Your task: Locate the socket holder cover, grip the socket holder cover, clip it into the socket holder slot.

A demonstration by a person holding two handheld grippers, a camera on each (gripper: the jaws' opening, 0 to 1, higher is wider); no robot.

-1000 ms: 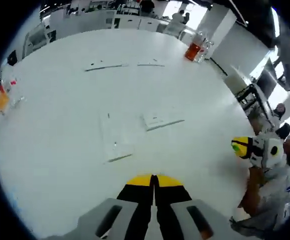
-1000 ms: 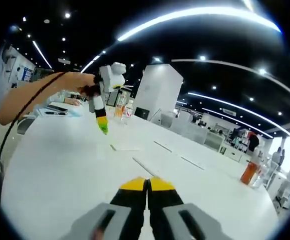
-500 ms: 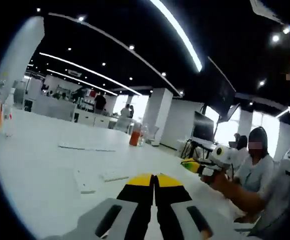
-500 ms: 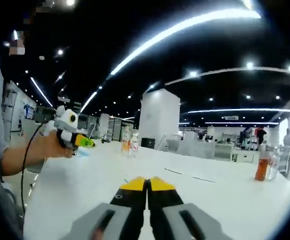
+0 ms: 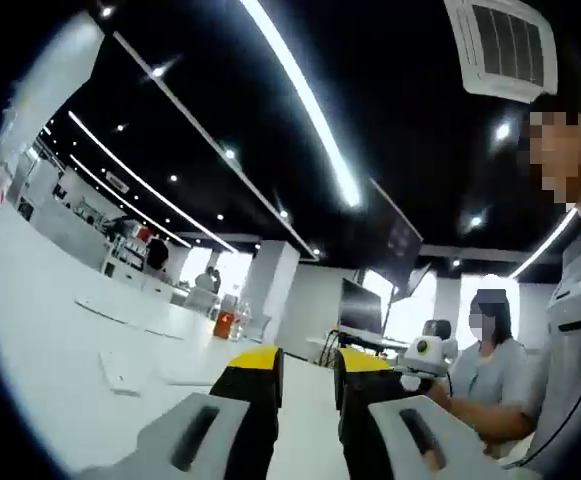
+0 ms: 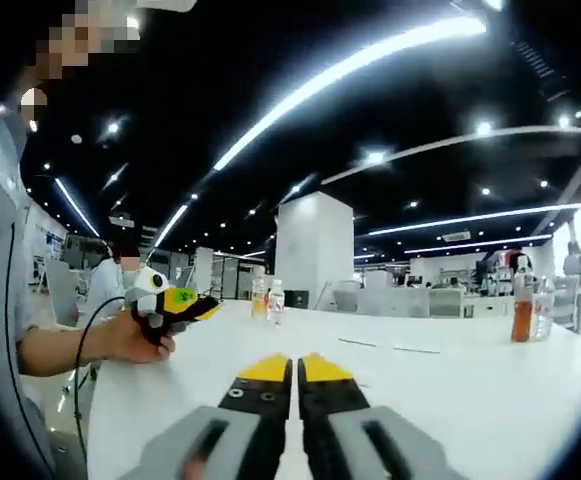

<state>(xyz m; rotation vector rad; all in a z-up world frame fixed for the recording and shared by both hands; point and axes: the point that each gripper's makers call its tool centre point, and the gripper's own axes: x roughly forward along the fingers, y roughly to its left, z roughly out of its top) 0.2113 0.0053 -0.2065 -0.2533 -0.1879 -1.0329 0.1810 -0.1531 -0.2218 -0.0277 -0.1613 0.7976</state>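
Note:
My left gripper (image 5: 308,362) is held level above the white table (image 5: 40,330) with its yellow-tipped jaws open and nothing between them. Flat white plastic parts (image 5: 120,372) lie on the table ahead of it, and I cannot tell which one is the socket holder cover. My right gripper (image 6: 296,368) has its jaws shut and empty, low over the table (image 6: 450,380). Thin white strips (image 6: 355,343) lie further off. In the right gripper view the left gripper (image 6: 202,306) sits in a hand at the left. In the left gripper view the right gripper (image 5: 422,360) shows at the right, tips hidden.
Two bottles (image 6: 266,298) stand at the table's far side and an orange drink bottle (image 6: 521,310) stands at the right. Another orange bottle (image 5: 225,325) shows beyond the flat parts. A seated person (image 5: 490,365) is at the table's right, and a white pillar (image 6: 312,250) stands behind.
Both views have tilted up from the tabletop to look level across the room. The left gripper's jaws have opened from shut. The right gripper's jaws stay together.

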